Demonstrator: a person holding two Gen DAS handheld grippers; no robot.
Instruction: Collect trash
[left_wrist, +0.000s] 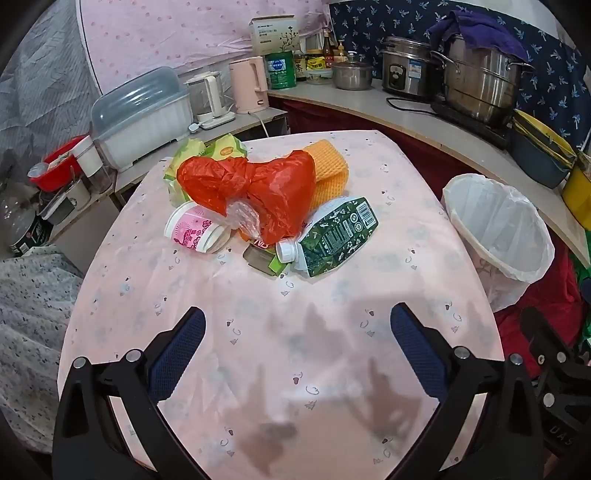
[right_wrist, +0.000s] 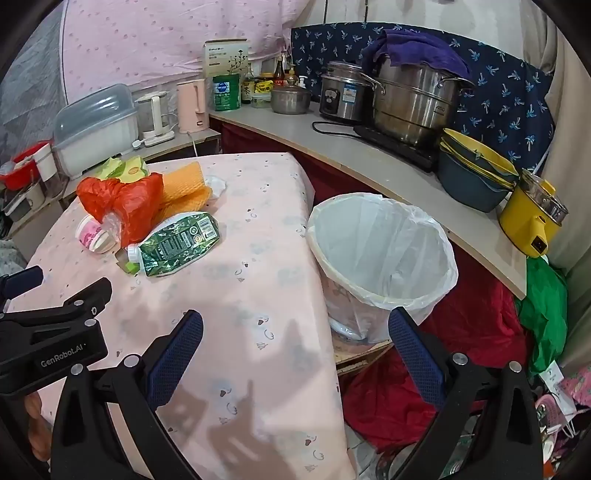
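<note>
Both the left gripper (left_wrist: 297, 325) and right gripper (right_wrist: 295, 328) hang with jaws apart, empty. The green carton (left_wrist: 334, 236) lies on the worktop (left_wrist: 388, 295) (light, crushable); pinch its flat body, not the slick cap.

"GenRobot.AI" printed on left tongs (right_wrist: 55, 325) body; "UAS" on right tongs (left_wrist: 554, 369) body. Carton and box print illegible.

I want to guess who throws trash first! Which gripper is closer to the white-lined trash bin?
Right. The right gripper hangs over the table's edge, one finger right in front of the white-lined trash bin. The left gripper sits over the pink tablecloth, with the bin off to its right.
</note>
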